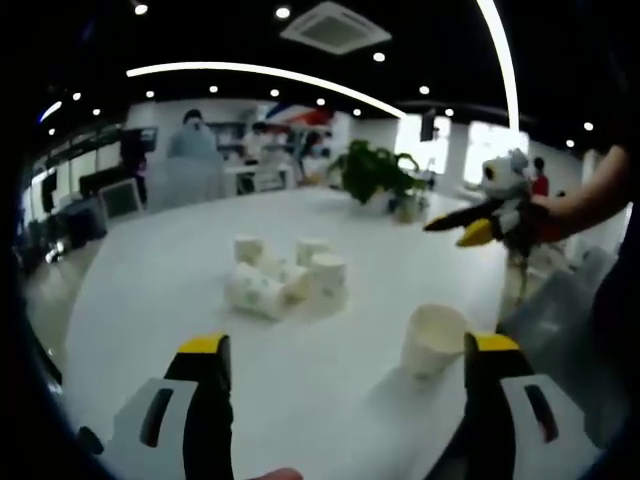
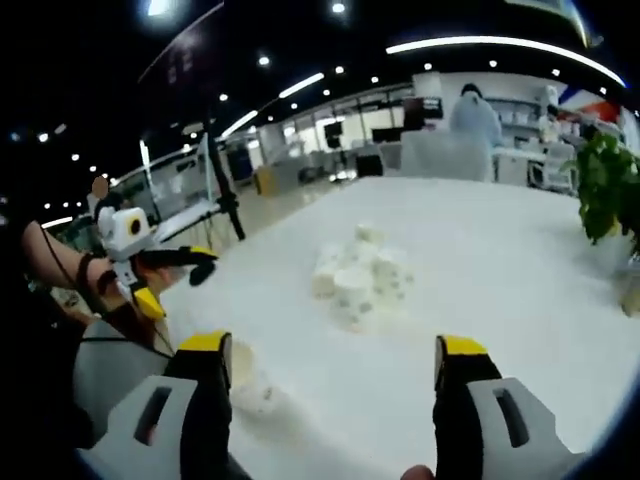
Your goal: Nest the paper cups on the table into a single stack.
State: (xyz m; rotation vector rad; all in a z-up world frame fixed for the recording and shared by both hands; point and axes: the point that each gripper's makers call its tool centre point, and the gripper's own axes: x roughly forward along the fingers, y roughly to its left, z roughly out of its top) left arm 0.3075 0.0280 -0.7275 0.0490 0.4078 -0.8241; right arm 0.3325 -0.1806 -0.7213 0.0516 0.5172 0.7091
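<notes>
The left gripper [image 1: 345, 365] and right gripper [image 2: 330, 365] both hung spread wide, holding nothing, above the round white table [image 1: 150, 290]. A cluster of white paper cups [image 1: 285, 280] sat mid-table; one lone white paper cup [image 1: 432, 340] stood near the left gripper.

The cluster of small white paper cups [image 1: 285, 278] near the middle of the round white table [image 1: 150, 300] is too blurred to count or tell upright from tipped. In the right gripper view, a lone white paper cup [image 2: 250, 385] near the table's near edge is partly hidden behind the right gripper's [image 2: 330, 400] yellow-tipped jaw.
</notes>
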